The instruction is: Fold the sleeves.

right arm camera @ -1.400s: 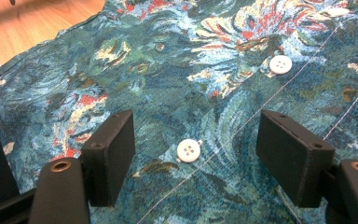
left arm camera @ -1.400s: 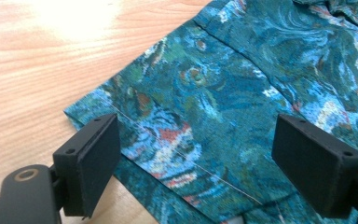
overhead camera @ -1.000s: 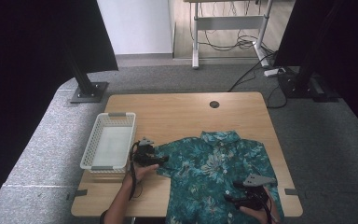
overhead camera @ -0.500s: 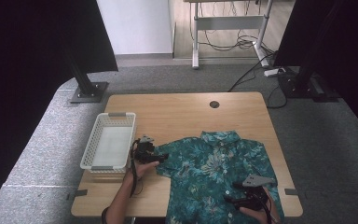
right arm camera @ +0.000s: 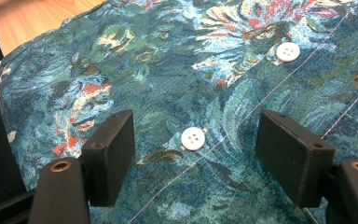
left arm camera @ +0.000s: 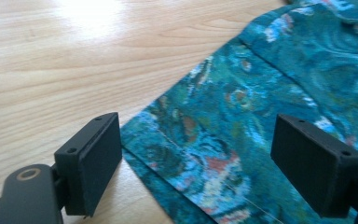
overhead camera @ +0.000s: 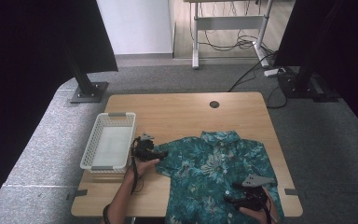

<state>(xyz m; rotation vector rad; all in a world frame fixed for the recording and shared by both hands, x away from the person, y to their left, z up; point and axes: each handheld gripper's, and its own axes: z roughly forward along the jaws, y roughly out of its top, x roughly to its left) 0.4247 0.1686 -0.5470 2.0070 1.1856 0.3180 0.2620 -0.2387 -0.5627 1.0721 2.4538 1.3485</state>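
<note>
Little moved: both grippers sit as before. Left gripper (overhead camera: 161,153) at sleeve edge, 9 o'clock of shirt (overhead camera: 214,172), jaws apart. Right gripper (overhead camera: 230,196) over hem, 6 o'clock, jaws apart. Shirt flat on bench (overhead camera: 186,109); basket (overhead camera: 108,146) at 9 o'clock.

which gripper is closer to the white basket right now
Left. The left gripper sits just beside the white basket, at the shirt sleeve edge. The right gripper is far across the shirt, near its lower hem.
</note>
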